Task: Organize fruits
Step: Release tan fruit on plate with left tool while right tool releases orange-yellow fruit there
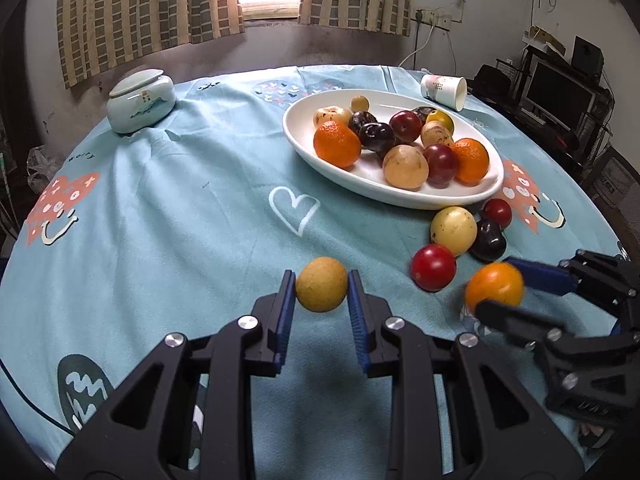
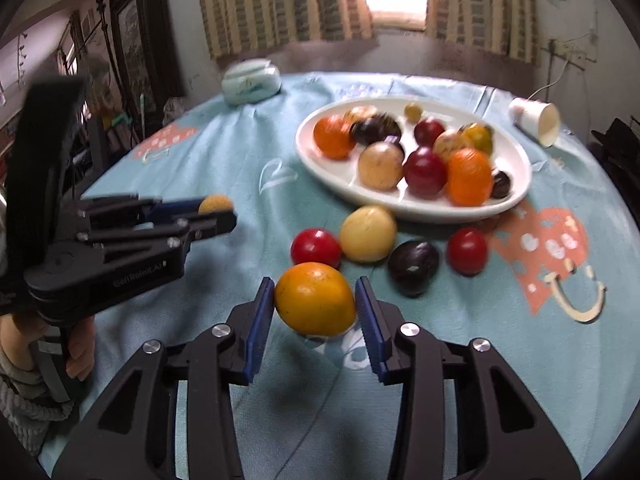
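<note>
I have a small tan fruit (image 1: 322, 285) clamped in my left gripper (image 1: 322, 290), both blue pads pressed on its sides, held clear above the teal tablecloth (image 1: 180, 200). My right gripper (image 2: 315, 300) brackets a yellow-orange fruit (image 2: 315, 299): the pads sit right at its flanks and it looks lifted or barely off the cloth, so I read that as a grip, though a light one.

From the orange fruit in the right wrist view, four loose fruits lie close: a red one (image 2: 316, 247) at eleven o'clock, a pale yellow one (image 2: 368, 234) at twelve to one, a dark purple one (image 2: 413, 266) at two and another red one (image 2: 467, 250) further out at two. The white oval dish (image 2: 520, 196), already well filled, sits beyond them at one o'clock. A paper cup (image 2: 536, 120) lies tipped past the dish, and a lidded ceramic jar (image 1: 140, 100) stands at the far left.

Risks as I judge them: the orange fruit is round and smooth, so a shallow pinch could let it squirt out and roll into the loose cluster. Setting either fruit onto the crowded dish could nudge the pile and send one over the low rim. My two grippers are near each other and could clash on the way there.
</note>
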Tool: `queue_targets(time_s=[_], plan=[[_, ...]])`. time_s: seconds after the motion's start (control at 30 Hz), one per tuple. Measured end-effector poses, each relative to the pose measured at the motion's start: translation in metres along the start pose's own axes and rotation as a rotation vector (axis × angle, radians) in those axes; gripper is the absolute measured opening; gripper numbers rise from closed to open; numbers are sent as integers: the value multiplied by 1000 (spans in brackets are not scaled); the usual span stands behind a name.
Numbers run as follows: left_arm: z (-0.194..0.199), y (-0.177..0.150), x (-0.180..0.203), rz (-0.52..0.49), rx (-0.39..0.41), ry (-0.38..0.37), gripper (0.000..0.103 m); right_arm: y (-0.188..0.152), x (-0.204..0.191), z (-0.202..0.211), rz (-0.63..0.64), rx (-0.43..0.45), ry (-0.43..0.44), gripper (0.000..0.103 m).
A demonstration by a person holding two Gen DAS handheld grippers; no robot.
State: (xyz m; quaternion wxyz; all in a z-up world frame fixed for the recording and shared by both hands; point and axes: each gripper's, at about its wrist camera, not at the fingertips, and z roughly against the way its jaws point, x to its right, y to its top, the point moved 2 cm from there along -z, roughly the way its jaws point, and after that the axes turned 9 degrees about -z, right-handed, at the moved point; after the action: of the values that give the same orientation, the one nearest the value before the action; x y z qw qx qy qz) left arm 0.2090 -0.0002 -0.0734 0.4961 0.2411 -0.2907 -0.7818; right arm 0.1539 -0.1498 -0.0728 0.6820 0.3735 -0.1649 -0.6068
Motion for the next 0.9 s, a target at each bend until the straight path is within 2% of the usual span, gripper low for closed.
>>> queue_targets(time_s=[0.1, 0.23, 0.4, 0.5, 0.67, 0.9], plan=[[16, 1, -2, 10, 32, 13, 26, 8, 14, 30, -54, 94, -1, 42], [39, 11, -6, 7, 58, 26, 26, 13, 34, 63, -87, 170, -24, 42], [62, 52, -6, -10, 116, 34, 26, 48, 55, 99, -99, 259, -70, 42], [61, 77, 3, -24, 143, 24, 26, 75, 66, 110, -104, 310, -96, 42], [27, 102, 22, -17, 137, -29, 26, 111, 86, 91, -127, 340, -118, 42], [-33, 101, 41, -23, 73, -68, 26, 123, 105, 25, -149, 264, -111, 42]])
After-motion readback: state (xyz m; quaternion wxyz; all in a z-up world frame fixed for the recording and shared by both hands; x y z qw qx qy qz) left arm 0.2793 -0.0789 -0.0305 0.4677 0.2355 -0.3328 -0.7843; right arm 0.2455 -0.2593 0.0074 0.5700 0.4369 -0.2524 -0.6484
